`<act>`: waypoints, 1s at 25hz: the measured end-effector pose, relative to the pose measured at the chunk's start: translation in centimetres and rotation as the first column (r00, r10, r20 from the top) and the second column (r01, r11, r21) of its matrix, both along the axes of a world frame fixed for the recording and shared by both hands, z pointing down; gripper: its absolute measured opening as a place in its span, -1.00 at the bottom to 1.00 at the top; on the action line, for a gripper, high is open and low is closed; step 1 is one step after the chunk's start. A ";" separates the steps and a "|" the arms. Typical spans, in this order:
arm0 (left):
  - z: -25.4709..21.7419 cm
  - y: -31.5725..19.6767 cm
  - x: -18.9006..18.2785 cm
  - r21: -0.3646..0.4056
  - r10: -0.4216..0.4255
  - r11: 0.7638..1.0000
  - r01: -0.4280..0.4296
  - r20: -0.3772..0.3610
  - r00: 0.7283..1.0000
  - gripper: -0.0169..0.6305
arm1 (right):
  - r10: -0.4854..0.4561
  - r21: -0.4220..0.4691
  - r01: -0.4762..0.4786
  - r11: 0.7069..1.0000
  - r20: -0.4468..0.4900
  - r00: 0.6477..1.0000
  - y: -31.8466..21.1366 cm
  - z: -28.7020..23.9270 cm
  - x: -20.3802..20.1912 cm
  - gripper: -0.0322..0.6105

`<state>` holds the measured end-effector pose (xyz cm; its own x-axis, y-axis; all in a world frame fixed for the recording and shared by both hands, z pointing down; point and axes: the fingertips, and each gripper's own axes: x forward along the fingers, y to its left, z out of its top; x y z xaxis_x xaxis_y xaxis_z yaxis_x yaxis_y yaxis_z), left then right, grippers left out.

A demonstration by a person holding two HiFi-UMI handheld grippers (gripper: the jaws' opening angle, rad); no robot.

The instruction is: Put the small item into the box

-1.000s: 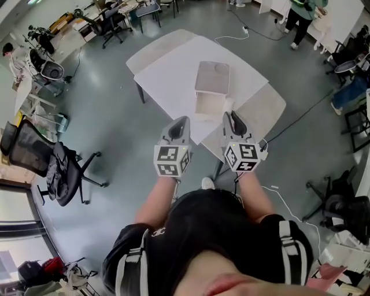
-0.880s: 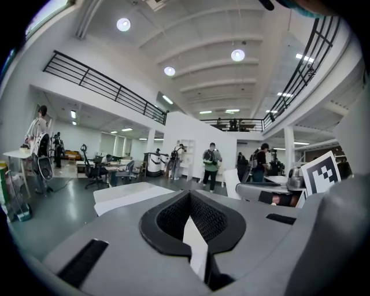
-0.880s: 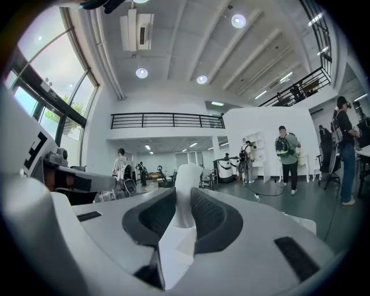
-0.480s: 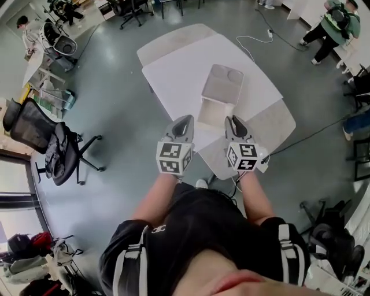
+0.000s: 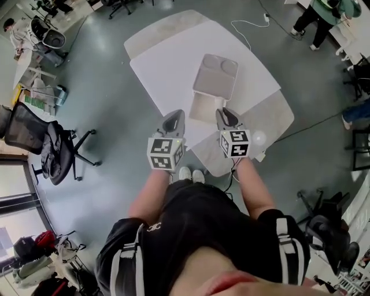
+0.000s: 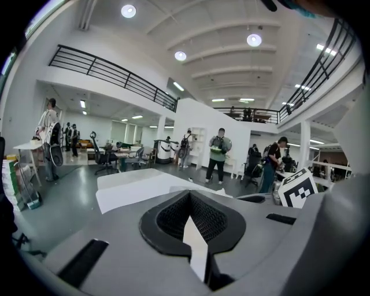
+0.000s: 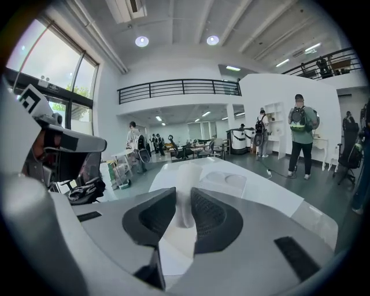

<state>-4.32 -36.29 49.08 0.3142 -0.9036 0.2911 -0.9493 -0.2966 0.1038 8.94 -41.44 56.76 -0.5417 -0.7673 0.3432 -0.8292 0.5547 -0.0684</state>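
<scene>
A white open box (image 5: 203,107) stands on the white table (image 5: 167,63), its lid (image 5: 216,75) tilted back behind it. My right gripper (image 5: 225,118) hovers at the box's near right corner. In the right gripper view, my right gripper (image 7: 184,203) is shut on a small white cylindrical item (image 7: 186,186), with the lid (image 7: 230,180) ahead of it. My left gripper (image 5: 172,122) is over the table's near edge, left of the box. Its pads (image 6: 173,217) meet in the left gripper view, with nothing held.
A small round white object (image 5: 258,137) lies on the grey table part right of my right gripper. A black office chair (image 5: 52,151) stands on the floor at left. A cable (image 5: 248,29) trails beyond the table. People stand at the far right (image 5: 315,17).
The head view has swung, so the table and box sit differently in frame. Both grippers stay near the box's front, and the right grip looks unchanged.
</scene>
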 end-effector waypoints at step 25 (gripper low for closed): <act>1.4 -2.5 -3.4 -0.043 -0.030 0.999 0.030 0.010 1.000 -0.91 | -0.195 -0.345 0.068 0.936 -0.347 0.917 -3.7 13.2 -3.1 -0.48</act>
